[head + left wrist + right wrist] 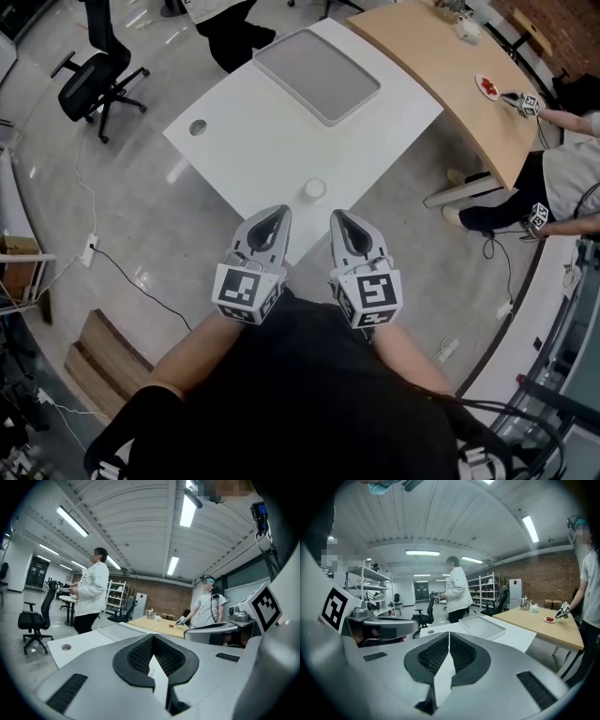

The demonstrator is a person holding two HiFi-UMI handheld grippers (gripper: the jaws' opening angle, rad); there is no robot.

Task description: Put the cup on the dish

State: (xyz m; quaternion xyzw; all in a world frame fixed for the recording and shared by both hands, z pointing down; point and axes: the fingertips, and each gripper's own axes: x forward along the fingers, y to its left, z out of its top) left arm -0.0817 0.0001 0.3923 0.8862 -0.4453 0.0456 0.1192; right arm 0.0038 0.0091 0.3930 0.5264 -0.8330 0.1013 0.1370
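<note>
A small white cup stands near the near edge of the white table. At the table's far end lies a shallow grey rectangular tray, which also shows in the right gripper view. My left gripper and right gripper hang side by side over the table's near edge, just short of the cup, which sits between their lines. Both are shut with nothing in them. In the left gripper view and the right gripper view the jaws meet at their tips.
A curved wooden table stands to the right, with a plate of red food and another person's gripper by it. A black office chair is at the far left. A person in white stands beyond the white table. Cables run across the floor.
</note>
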